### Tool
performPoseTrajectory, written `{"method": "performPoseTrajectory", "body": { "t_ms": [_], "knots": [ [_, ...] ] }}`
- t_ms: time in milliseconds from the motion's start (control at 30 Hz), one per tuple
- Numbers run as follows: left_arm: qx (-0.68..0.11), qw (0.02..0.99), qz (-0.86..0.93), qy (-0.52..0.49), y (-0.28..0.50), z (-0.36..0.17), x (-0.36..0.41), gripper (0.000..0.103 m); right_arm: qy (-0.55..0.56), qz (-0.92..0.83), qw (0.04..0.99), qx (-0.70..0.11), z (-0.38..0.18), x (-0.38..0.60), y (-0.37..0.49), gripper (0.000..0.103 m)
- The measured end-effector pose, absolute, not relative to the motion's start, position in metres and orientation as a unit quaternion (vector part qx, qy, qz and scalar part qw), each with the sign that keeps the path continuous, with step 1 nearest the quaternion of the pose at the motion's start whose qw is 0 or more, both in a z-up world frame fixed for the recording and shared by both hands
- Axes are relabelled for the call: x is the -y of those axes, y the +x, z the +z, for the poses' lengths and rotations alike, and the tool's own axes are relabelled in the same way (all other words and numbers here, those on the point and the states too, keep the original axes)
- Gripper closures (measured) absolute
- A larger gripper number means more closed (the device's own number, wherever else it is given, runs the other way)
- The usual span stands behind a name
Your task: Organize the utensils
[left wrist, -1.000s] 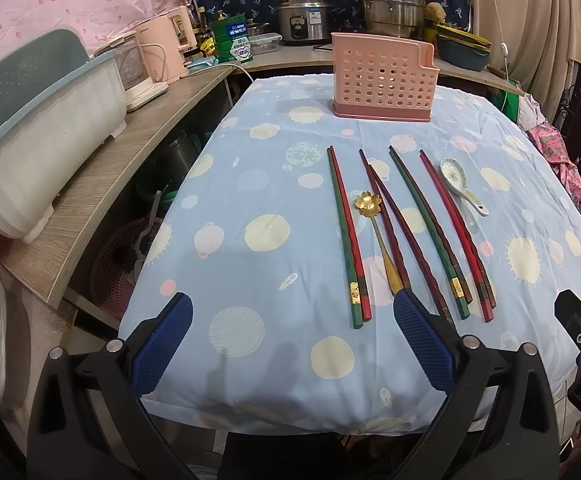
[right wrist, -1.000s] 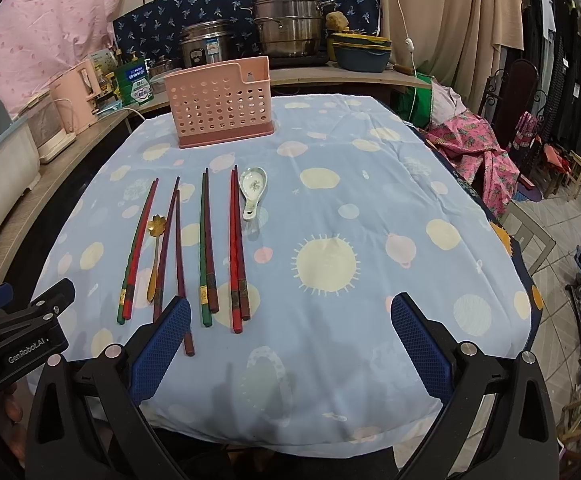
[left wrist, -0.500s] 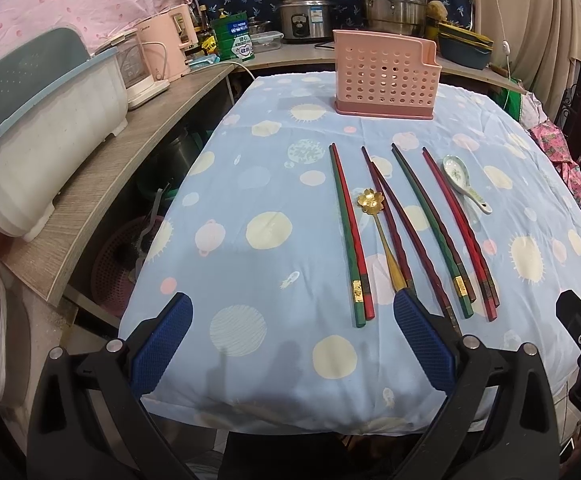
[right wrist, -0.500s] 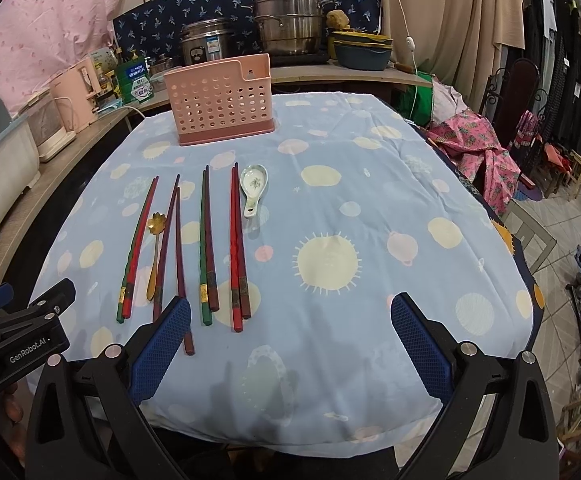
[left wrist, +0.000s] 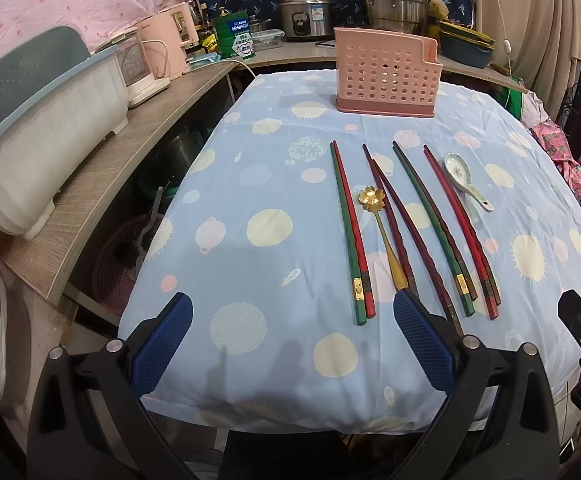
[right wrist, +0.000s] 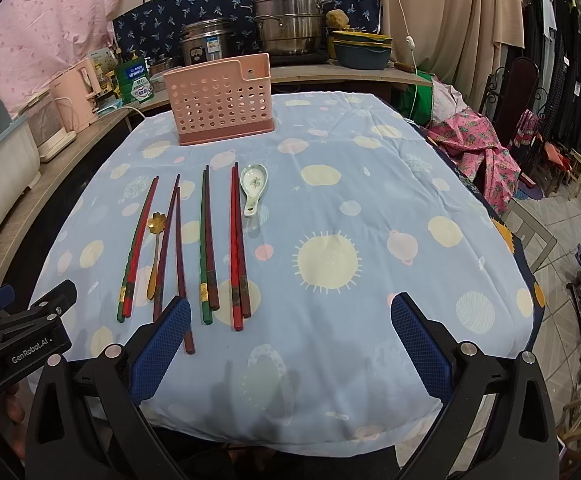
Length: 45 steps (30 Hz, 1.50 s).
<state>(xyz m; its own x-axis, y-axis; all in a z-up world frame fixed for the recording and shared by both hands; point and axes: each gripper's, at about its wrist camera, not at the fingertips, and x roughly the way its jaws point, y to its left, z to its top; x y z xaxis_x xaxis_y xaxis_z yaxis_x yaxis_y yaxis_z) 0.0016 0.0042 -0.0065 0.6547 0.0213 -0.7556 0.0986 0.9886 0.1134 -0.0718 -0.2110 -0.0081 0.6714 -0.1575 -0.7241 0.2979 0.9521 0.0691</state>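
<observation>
- While both tools hover above the near edge of the table, the left gripper (left wrist: 292, 344) is spread wide and carries nothing, its blue pads (left wrist: 161, 344) well apart.
- The right gripper (right wrist: 290, 346) is likewise released and empty, held low and level, which looks like a ready pose ahead of a first pick.
- Just beyond the left gripper's right pad lie the butt ends of the utensils, so that tool seems the better placed for a short reach.
- From the left wrist view, the row reads left to right: a green-and-red chopstick pair (left wrist: 352, 232), a gold flower spoon (left wrist: 370, 199) with its handle toward the grippers, 2 dark maroon chopsticks (left wrist: 406, 232) slightly splayed, a green-and-dark pair (left wrist: 434, 224), and a red pair (left wrist: 460, 228).
- A white ceramic spoon (left wrist: 459, 170) rests just beside the far end of the red pair, bowl up.
- All lie flat on the blue patterned tablecloth (right wrist: 370, 200), roughly parallel, thick ends nearest; that layout likely makes each one easy to pinch at its end.
- The pink perforated holder (left wrist: 386, 76) stands upright at the far side of the table, well apart from the row and apparently empty, though its inside is not visible.
- Judged from this, no utensil has yet been sorted; each will probably need lifting and dropping upright into the holder.
- Thin sticks on soft cloth may roll or slip when pinched.
</observation>
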Motion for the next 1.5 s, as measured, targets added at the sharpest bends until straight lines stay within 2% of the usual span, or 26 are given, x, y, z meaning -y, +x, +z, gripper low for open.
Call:
{"method": "performPoseTrajectory", "body": {
  "t_ms": [1500],
  "knots": [
    [-0.422,0.903,-0.036,0.067,-0.0023,-0.008,0.0004,0.007,0.092,-0.125,0.91,-0.385,-0.0083,0.2111,-0.0721,0.007]
  ]
}}
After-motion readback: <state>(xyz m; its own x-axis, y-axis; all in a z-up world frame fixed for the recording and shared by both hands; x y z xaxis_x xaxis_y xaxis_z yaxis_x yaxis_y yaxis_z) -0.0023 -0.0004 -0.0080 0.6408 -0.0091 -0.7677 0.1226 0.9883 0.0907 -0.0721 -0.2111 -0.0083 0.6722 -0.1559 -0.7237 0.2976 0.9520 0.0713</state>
